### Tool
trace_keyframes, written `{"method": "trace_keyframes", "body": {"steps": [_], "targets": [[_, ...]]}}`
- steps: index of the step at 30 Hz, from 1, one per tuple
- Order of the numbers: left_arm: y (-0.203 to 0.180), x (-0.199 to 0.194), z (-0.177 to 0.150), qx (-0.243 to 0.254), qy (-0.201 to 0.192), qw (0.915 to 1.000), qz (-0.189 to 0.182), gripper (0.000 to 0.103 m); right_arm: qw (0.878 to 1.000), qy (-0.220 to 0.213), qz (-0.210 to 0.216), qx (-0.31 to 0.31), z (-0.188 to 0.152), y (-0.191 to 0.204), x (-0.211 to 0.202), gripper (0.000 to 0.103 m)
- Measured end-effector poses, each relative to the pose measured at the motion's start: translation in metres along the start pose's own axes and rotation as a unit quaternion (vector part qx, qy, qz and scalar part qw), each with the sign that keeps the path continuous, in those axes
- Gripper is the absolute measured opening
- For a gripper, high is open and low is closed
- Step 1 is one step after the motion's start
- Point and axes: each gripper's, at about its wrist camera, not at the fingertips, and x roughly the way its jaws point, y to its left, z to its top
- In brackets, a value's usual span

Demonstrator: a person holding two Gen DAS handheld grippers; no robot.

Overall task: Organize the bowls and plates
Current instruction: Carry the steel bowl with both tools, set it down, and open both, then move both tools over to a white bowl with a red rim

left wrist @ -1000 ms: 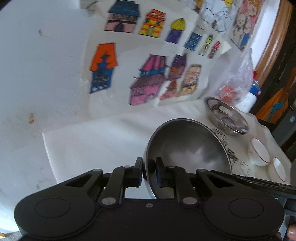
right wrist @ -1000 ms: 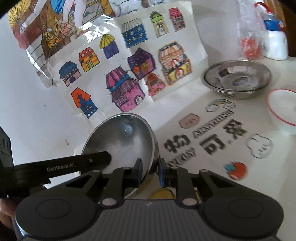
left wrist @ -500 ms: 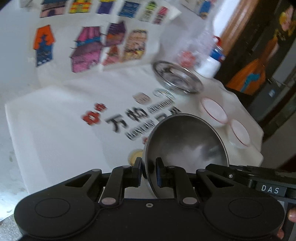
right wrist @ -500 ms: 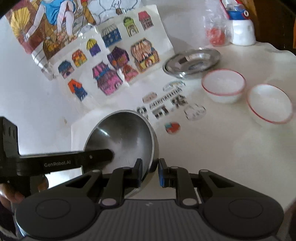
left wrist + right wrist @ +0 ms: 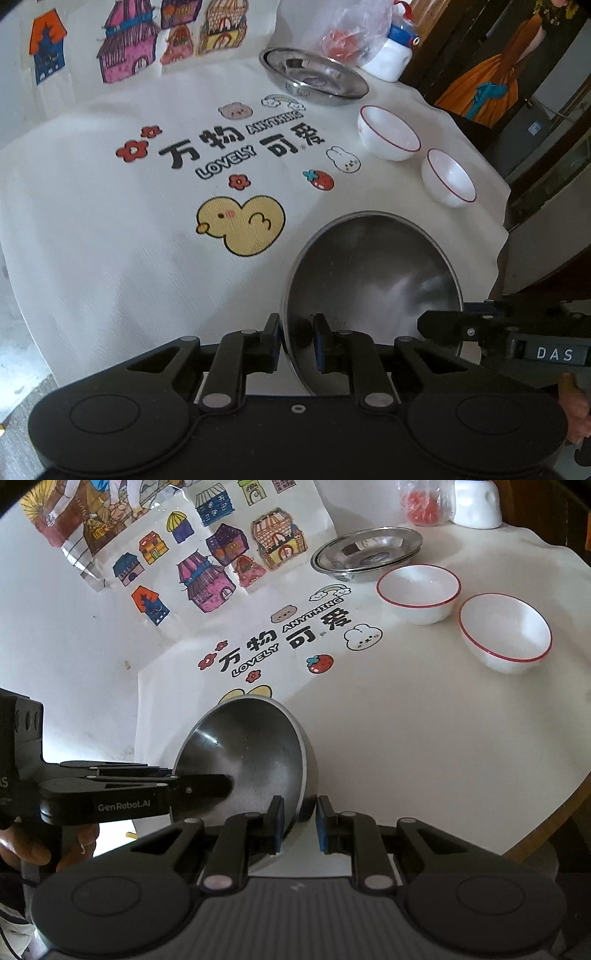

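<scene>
A steel bowl [image 5: 373,273] is held off the table between both grippers. My left gripper [image 5: 294,341] is shut on its left rim, and my right gripper [image 5: 299,823] is shut on its right rim; the bowl also shows in the right wrist view [image 5: 255,760]. Two white bowls with red rims [image 5: 388,133] [image 5: 448,177] stand on the table at the right, also in the right wrist view [image 5: 419,590] [image 5: 506,631]. Stacked steel plates [image 5: 314,75] sit at the back, also in the right wrist view [image 5: 367,552].
A white cloth with printed cartoons [image 5: 240,225] covers the table [image 5: 443,757]. A plastic bag with red contents [image 5: 347,37] and a white bottle [image 5: 391,59] stand at the back right. Coloured house drawings [image 5: 207,579] hang on the wall behind. The table edge runs along the right.
Both grippers have carried the steel bowl back and lower toward the near table edge, tilting down so the cloth and white bowls come into fuller view. Both grips stay shut.
</scene>
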Motion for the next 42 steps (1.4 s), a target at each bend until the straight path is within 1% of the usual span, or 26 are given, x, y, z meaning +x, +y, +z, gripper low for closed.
{"method": "trace_keyframes", "body": {"steps": [6,10,13,14,16,18,20,21,22,23,26,28,29,31,34,35,37,42], "targets": [[-0.001,0.002,0.003,-0.001,0.0,1.0,0.001,0.018,1.0,0.003,0.002,-0.001,0.001,-0.003,0.008,0.024],[-0.001,0.003,0.006,0.002,-0.003,1.0,0.003,0.018,1.0,-0.008,-0.001,-0.016,0.001,0.0,0.006,0.027],[-0.002,0.002,0.007,0.014,-0.015,0.9998,0.008,0.021,0.999,-0.022,-0.017,-0.039,0.001,0.005,0.003,0.04],[-0.004,0.001,0.008,0.02,-0.02,0.9995,0.01,0.023,0.999,-0.024,-0.017,-0.042,0.002,0.005,0.001,0.044],[-0.005,-0.003,0.009,0.029,-0.03,0.9991,0.011,0.032,0.999,-0.028,-0.014,-0.042,0.003,0.003,-0.002,0.047],[-0.006,-0.006,0.01,0.033,-0.036,0.9988,0.012,0.036,0.998,-0.033,-0.016,-0.044,0.004,0.001,-0.006,0.053],[-0.006,-0.009,0.012,0.039,-0.042,0.9982,0.016,0.04,0.998,-0.042,-0.017,-0.046,0.005,-0.003,-0.012,0.064],[-0.006,-0.011,0.013,0.04,-0.047,0.9979,0.019,0.045,0.998,-0.046,-0.018,-0.045,0.006,-0.005,-0.014,0.068],[-0.006,-0.013,0.014,0.042,-0.053,0.9975,0.02,0.05,0.998,-0.053,-0.018,-0.043,0.008,-0.007,-0.018,0.076],[-0.007,-0.016,0.016,0.043,-0.058,0.9971,0.022,0.052,0.997,-0.059,-0.018,-0.041,0.009,-0.01,-0.021,0.083],[-0.008,-0.021,0.024,0.045,-0.075,0.9959,0.023,0.059,0.996,-0.076,-0.017,-0.037,0.016,-0.018,-0.032,0.09],[-0.009,-0.024,0.031,0.046,-0.086,0.995,0.023,0.068,0.995,-0.089,-0.019,-0.035,0.021,-0.024,-0.038,0.096],[-0.011,-0.024,0.035,0.047,-0.093,0.9944,0.022,0.07,0.995,-0.097,-0.022,-0.034,0.024,-0.027,-0.041,0.098],[-0.015,-0.025,0.044,0.048,-0.107,0.9928,0.022,0.079,0.993,-0.111,-0.028,-0.033,0.03,-0.034,-0.047,0.1],[-0.022,-0.021,0.059,0.056,-0.124,0.9906,0.019,0.087,0.99,-0.133,-0.041,-0.031,0.041,-0.046,-0.054,0.102],[-0.024,-0.019,0.065,0.056,-0.126,0.9902,0.018,0.089,0.988,-0.141,-0.049,-0.032,0.045,-0.051,-0.055,0.102],[-0.029,-0.013,0.076,0.055,-0.13,0.9899,0.015,0.096,0.985,-0.154,-0.064,-0.039,0.053,-0.059,-0.057,0.103],[-0.044,0.007,0.105,0.059,-0.137,0.9888,0.015,0.101,0.975,-0.186,-0.106,-0.052,0.078,-0.081,-0.051,0.103]]}}
